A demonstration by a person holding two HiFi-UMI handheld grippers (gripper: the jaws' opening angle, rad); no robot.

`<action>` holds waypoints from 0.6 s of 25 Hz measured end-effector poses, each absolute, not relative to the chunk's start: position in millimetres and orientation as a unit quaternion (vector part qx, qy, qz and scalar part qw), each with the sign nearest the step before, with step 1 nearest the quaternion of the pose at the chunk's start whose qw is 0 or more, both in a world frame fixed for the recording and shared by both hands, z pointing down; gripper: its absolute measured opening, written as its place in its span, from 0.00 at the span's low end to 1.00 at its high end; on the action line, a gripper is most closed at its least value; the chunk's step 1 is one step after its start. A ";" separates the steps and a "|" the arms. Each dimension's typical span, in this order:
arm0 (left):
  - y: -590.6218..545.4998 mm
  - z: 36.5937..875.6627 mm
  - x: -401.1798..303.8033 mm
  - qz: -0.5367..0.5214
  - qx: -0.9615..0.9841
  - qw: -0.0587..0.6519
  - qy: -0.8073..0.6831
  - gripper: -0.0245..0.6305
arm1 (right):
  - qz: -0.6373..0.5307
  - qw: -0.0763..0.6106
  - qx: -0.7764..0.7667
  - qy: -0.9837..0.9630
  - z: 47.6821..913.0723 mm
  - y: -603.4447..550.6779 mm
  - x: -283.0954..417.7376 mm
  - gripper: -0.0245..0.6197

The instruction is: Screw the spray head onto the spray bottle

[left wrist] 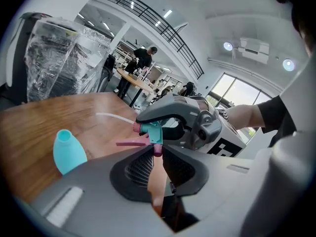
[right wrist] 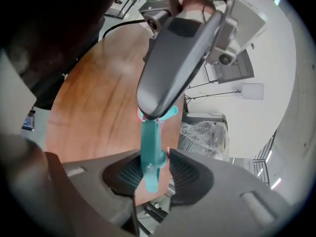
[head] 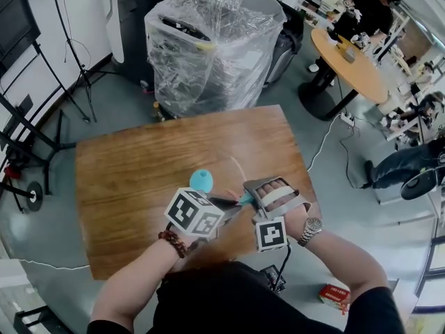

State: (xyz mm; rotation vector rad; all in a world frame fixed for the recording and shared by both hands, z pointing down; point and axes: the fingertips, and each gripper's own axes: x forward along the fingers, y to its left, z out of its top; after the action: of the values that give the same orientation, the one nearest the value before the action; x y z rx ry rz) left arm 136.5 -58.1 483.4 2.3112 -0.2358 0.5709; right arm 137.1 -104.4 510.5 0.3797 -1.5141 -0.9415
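Wooden table (head: 132,186) bears an open spray bottle (head: 201,180).

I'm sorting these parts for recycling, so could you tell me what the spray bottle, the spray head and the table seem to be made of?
The spray bottle: opaque teal plastic, it seems; smooth, matte, moulded shape.
The spray head: hard plastic, teal body, pink trigger, slightly glossy.
The table: wood or wood-look laminate; brown grain with a sheen; which, I cannot tell.
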 end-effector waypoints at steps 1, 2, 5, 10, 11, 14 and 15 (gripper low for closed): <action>-59.1 481.6 135.2 0.220 0.899 0.366 -0.094 0.15 | -0.409 0.614 0.164 -0.654 509.5 -104.8 135.9 0.23; -61.1 479.5 133.6 0.218 0.900 0.364 -0.098 0.15 | -0.407 0.618 0.162 -0.653 509.9 -104.7 135.9 0.23; -63.6 471.2 132.6 0.199 0.904 0.364 -0.104 0.16 | -0.376 0.635 0.149 -0.658 523.5 -99.6 145.4 0.23; -71.5 443.5 126.9 0.145 0.922 0.342 -0.108 0.37 | -0.192 0.604 0.163 -0.756 519.1 -97.8 148.1 0.22; -74.3 441.0 121.6 0.139 0.927 0.329 -0.115 0.37 | -0.160 0.596 0.165 -0.769 518.0 -97.8 149.8 0.22; -89.0 446.1 97.1 0.138 0.936 0.282 -0.161 0.38 | -0.091 0.574 0.169 -0.796 514.1 -98.9 154.4 0.22; -95.5 451.6 86.9 0.143 0.936 0.266 -0.183 0.39 | -0.067 0.565 0.173 -0.804 511.5 -99.7 154.5 0.22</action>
State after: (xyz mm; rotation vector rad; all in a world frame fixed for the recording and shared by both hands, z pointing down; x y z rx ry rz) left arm 86.9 -95.5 451.6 2.5273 -0.4941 0.3857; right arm 154.5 -99.7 511.5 0.4072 -1.8918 -0.1566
